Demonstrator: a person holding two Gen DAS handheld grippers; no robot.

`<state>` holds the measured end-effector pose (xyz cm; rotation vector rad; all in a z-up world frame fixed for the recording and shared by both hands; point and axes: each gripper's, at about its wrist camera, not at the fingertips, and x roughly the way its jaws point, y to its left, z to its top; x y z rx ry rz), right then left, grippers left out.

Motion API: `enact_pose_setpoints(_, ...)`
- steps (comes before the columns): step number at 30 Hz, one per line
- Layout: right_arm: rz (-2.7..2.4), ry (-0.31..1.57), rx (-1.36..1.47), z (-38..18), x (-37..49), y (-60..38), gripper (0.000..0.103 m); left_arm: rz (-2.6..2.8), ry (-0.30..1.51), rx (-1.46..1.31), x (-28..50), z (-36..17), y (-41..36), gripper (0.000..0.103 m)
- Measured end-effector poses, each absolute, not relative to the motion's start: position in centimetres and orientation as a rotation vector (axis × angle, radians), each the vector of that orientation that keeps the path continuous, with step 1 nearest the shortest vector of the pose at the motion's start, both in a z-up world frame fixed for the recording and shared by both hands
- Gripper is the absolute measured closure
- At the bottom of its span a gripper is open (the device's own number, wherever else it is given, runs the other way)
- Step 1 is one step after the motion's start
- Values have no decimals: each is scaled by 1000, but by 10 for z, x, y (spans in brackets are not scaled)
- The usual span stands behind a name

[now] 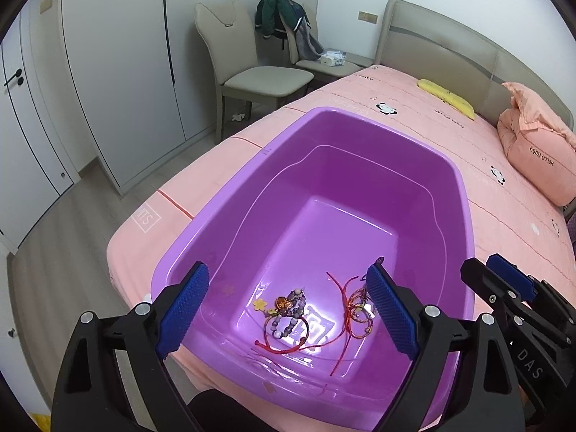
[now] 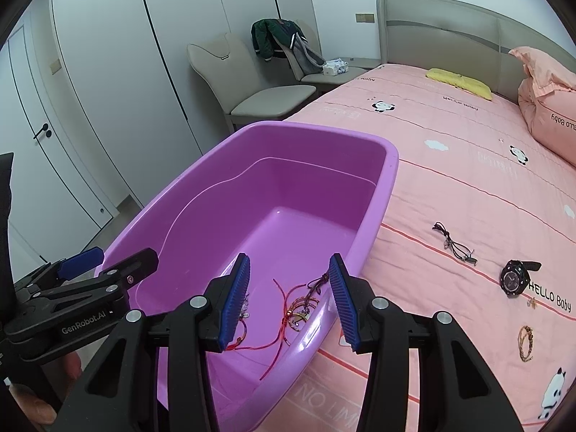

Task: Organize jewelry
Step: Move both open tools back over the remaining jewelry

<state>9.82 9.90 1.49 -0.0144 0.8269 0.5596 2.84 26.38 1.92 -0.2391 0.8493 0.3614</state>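
Your left gripper (image 1: pixel 288 309) and right gripper (image 2: pixel 289 302) both hover over the near end of the purple tub (image 2: pixel 390 165) on the bed (image 2: pixel 468 187), jaws apart and holding nothing. Beaded bracelets (image 1: pixel 288 315) and red cords (image 1: pixel 347 304) lie tangled on the tub floor. On the sheet to your right, well apart from the tub, lie a black cord necklace (image 2: pixel 454 243), a black watch (image 2: pixel 514 276) and a gold bracelet (image 2: pixel 526 342).
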Motion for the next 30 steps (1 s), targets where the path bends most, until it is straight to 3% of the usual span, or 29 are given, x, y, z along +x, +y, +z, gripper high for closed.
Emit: enact_pose_setpoints(30, 474, 794, 102, 18, 55, 10, 57, 243, 824, -191, 4, 36, 189, 16)
